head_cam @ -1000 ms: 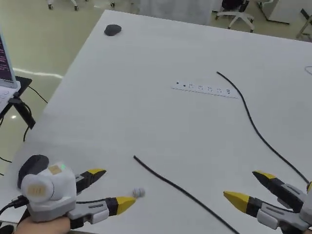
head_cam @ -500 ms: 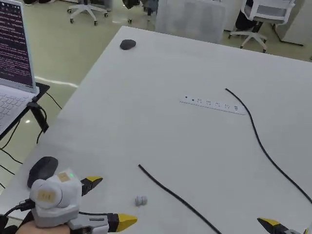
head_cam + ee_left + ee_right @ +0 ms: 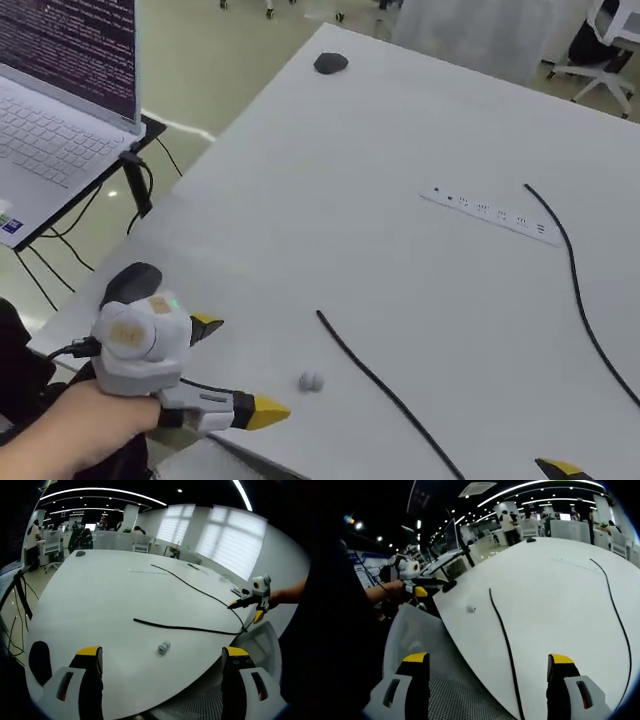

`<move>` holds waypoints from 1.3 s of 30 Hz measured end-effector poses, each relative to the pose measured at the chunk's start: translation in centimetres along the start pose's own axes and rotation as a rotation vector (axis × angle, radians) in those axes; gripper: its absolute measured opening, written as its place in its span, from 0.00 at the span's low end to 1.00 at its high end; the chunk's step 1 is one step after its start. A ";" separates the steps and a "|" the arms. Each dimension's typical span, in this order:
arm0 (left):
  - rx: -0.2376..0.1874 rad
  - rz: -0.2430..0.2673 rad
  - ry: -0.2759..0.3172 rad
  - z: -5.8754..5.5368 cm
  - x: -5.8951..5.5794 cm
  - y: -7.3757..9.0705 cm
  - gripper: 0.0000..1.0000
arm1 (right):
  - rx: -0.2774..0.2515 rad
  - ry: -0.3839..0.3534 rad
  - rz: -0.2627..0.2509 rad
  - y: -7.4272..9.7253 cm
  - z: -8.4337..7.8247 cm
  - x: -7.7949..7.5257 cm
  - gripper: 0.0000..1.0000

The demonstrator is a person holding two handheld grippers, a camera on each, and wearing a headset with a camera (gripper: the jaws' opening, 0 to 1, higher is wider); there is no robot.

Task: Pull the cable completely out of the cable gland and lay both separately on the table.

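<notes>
Two parts lie separate on the counter (image 3: 400, 130): the small grey cable gland (image 3: 311, 381) near the black cable (image 3: 385, 392), not touching; the left claw (image 3: 239, 366) and right claw (image 3: 488, 658) gape empty, drawn back since a second ago; the task looks done.

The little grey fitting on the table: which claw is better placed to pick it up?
Probably the left claw: it is open, and the cable gland lies just ahead of its jaws. The right claw sits at the table edge, on the far side of the cable.
</notes>
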State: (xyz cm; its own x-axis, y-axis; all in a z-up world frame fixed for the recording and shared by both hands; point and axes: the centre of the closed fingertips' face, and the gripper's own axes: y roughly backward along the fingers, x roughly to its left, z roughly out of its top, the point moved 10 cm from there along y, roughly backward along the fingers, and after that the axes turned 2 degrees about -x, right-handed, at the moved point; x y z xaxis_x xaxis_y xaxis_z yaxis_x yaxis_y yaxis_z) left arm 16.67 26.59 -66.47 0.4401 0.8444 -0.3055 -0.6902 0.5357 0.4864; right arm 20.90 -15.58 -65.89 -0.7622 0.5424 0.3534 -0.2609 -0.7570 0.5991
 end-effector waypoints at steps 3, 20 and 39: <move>-0.013 0.008 0.019 -0.1 0.3 0.1 0.98 | -0.013 -0.016 0.000 -0.2 0.7 -0.4 0.99; 0.001 -0.029 -0.026 1.0 0.2 -0.7 0.98 | -0.058 -0.053 -0.037 0.0 0.0 0.1 0.99; 0.006 -0.041 -0.036 1.0 0.2 -0.6 0.98 | -0.083 -0.057 -0.081 0.6 0.0 -0.1 0.99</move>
State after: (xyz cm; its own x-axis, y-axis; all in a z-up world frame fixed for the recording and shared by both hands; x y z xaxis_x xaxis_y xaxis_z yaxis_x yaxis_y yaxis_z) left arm 17.73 26.49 -65.99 0.4884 0.8209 -0.2962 -0.6678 0.5700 0.4787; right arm 20.80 -16.13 -65.55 -0.7025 0.6211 0.3474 -0.3704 -0.7359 0.5668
